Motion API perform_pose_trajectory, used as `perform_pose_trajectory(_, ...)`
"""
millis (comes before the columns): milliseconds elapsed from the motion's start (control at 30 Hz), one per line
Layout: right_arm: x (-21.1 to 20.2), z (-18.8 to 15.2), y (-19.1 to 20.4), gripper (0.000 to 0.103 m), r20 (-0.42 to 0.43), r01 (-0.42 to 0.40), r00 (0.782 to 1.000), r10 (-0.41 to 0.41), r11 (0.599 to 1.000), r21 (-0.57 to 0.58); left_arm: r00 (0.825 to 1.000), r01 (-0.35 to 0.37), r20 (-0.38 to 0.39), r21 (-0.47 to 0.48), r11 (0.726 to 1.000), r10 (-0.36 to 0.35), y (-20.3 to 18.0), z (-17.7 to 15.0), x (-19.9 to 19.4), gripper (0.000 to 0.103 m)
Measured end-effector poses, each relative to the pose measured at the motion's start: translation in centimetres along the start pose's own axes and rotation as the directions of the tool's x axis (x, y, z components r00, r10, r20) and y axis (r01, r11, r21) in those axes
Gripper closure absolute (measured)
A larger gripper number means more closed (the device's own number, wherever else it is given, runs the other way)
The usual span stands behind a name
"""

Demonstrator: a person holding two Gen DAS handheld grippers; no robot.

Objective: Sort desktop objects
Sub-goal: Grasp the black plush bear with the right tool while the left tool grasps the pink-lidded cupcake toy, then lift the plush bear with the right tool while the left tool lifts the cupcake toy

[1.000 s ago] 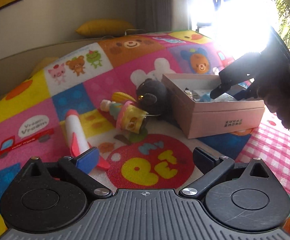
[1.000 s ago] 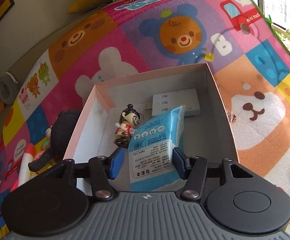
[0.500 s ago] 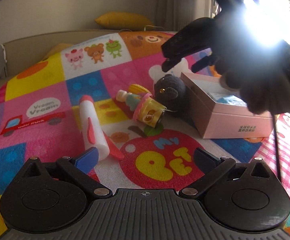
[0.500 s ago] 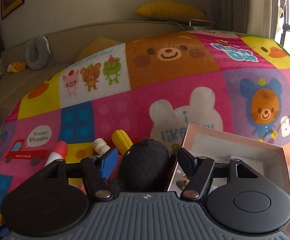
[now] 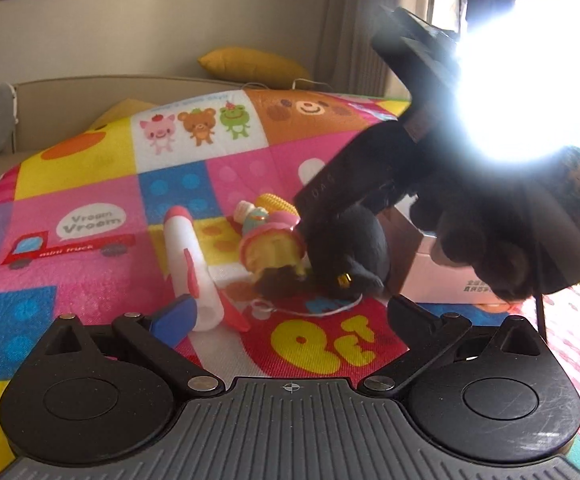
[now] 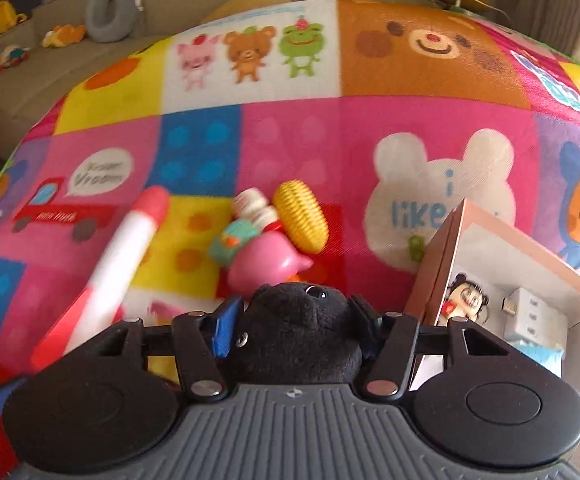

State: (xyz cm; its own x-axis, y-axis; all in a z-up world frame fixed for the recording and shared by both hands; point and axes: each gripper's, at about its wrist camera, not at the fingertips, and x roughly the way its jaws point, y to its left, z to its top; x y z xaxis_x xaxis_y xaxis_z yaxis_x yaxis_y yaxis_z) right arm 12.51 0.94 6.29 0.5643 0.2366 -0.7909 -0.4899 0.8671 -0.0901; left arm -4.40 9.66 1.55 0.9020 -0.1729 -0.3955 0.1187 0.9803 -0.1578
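Note:
A black plush toy (image 6: pixel 295 328) lies on the colourful play mat, between the fingers of my right gripper (image 6: pixel 295 320), whose jaws are around it and touching its sides. In the left wrist view the plush (image 5: pixel 349 256) sits under the right gripper's body (image 5: pixel 389 176). My left gripper (image 5: pixel 290 312) is open and empty, low over the mat. A white and red rocket toy (image 5: pixel 192 264), a pink cup toy (image 5: pixel 270 248) and a yellow corn toy (image 6: pixel 299 216) lie left of the plush. A pink box (image 6: pixel 449 256) stands to the right.
The box holds a small figurine (image 6: pixel 461 300), a white adapter (image 6: pixel 529 312) and a blue packet (image 6: pixel 537 350). A white string (image 5: pixel 321 312) trails from the plush. A beige sofa with a yellow cushion (image 5: pixel 254 66) runs behind the mat. Window glare fills the upper right.
My right gripper left the box, swung left and came down over the black plush, its jaws narrowing around it. The left gripper shifted a little closer to the toys.

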Motion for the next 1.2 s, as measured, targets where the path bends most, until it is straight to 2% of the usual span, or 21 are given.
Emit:
perform_pose_trajectory(100, -3.1, -3.3, 1.3, 0.046, 0.007, -0.059, 0.998, 0.059, 0.996, -0.063, 0.999, 0.048, -0.019, 0.047, 0.998, -0.047, -0.3, -0.2, -1.1, 0.0)
perform_pose_trajectory(167, -5.1, -5.4, 0.9, 0.046, -0.006, -0.12, 0.993, 0.12, 0.992, -0.03, 0.997, 0.073, -0.036, 0.066, 0.995, -0.071, -0.2, -0.5, -1.8, 0.0)
perform_pose_trajectory(267, -8.0, -9.0, 0.0, 0.046, 0.038, -0.142, 0.989, 0.141, 0.99, 0.016, 0.995, 0.087, -0.057, 0.064, 0.994, -0.083, 0.2, -0.8, -2.5, 0.0)
perform_pose_trajectory(367, -11.1, -12.7, -2.0, 0.046, 0.138, -0.123, 0.984, 0.112, 0.99, 0.068, 0.997, 0.045, -0.064, 0.044, 0.998, -0.042, 0.6, -0.5, -2.1, 0.0)
perform_pose_trajectory(467, -13.3, -15.2, -3.7, 0.045, 0.219, -0.052, 0.975, 0.026, 0.992, 0.114, 0.998, 0.008, -0.06, 0.038, 0.999, -0.005, 0.5, 0.9, -1.1, 0.0)
perform_pose_trajectory(500, -13.9, -15.9, -4.3, 0.043, 0.238, -0.026, 0.971, -0.009, 0.989, 0.143, 0.999, -0.006, -0.05, 0.048, 0.999, 0.009, 0.3, 1.7, -0.5, 0.0)
perform_pose_trajectory(567, -14.7, -17.1, -5.7, 0.033, 0.275, 0.012, 0.959, -0.07, 0.978, 0.209, 0.998, -0.037, -0.046, 0.08, 0.996, 0.041, -0.3, 3.3, 0.7, 0.0)
perform_pose_trajectory(667, -15.2, -19.0, -7.8, 0.026, 0.328, 0.031, 0.934, -0.139, 0.949, 0.314, 0.99, -0.1, -0.084, 0.143, 0.985, 0.112, -1.1, 5.8, 3.5, 0.0)
perform_pose_trajectory(733, -15.1, -20.6, -9.1, 0.021, 0.349, 0.006, 0.925, -0.152, 0.922, 0.387, 0.975, -0.159, -0.123, 0.214, 0.964, 0.188, -1.5, 6.5, 5.9, 0.002)
perform_pose_trajectory(767, -14.9, -21.3, -9.6, 0.018, 0.353, -0.007, 0.923, -0.155, 0.909, 0.417, 0.967, -0.177, -0.138, 0.237, 0.955, 0.213, -1.6, 6.6, 6.7, 0.01)
perform_pose_trajectory(800, -14.7, -22.0, -10.1, 0.018, 0.352, -0.019, 0.923, -0.157, 0.894, 0.447, 0.955, -0.194, -0.168, 0.267, 0.944, 0.244, -1.4, 6.4, 7.9, 0.023)
perform_pose_trajectory(833, -14.4, -22.7, -10.5, 0.018, 0.348, -0.023, 0.924, -0.16, 0.883, 0.469, 0.944, -0.205, -0.197, 0.282, 0.937, 0.265, -1.2, 6.3, 8.8, 0.03)
perform_pose_trajectory(900, -14.1, -23.9, -10.8, 0.018, 0.34, -0.003, 0.921, -0.188, 0.871, 0.492, 0.925, -0.232, -0.231, 0.288, 0.929, 0.302, -0.5, 5.8, 9.9, 0.034)
perform_pose_trajectory(967, -14.3, -25.0, -11.0, 0.015, 0.354, 0.014, 0.91, -0.217, 0.868, 0.497, 0.915, -0.248, -0.239, 0.302, 0.921, 0.325, -0.2, 5.3, 10.3, 0.034)
perform_pose_trajectory(1033, -14.4, -25.8, -11.4, 0.012, 0.366, -0.004, 0.906, -0.213, 0.86, 0.51, 0.912, -0.254, -0.228, 0.336, 0.907, 0.341, -0.4, 4.9, 10.2, 0.035)
perform_pose_trajectory(1067, -14.4, -26.2, -11.7, 0.01, 0.37, -0.017, 0.905, -0.208, 0.854, 0.521, 0.912, -0.251, -0.227, 0.344, 0.905, 0.34, -0.6, 4.9, 10.1, 0.041)
perform_pose_trajectory(1100, -14.3, -26.6, -11.9, 0.009, 0.371, -0.024, 0.905, -0.208, 0.845, 0.534, 0.912, -0.24, -0.239, 0.348, 0.906, 0.333, -0.9, 4.9, 10.0, 0.042)
perform_pose_trajectory(1167, -14.1, -27.1, -12.1, 0.006, 0.365, -0.018, 0.903, -0.225, 0.83, 0.558, 0.917, -0.214, -0.248, 0.353, 0.911, 0.312, -1.8, 5.2, 9.4, 0.042)
perform_pose_trajectory(1200, -14.2, -27.3, -12.3, 0.006, 0.364, -0.019, 0.902, -0.231, 0.823, 0.568, 0.927, -0.188, -0.243, 0.358, 0.914, 0.286, -2.5, 5.3, 8.8, 0.042)
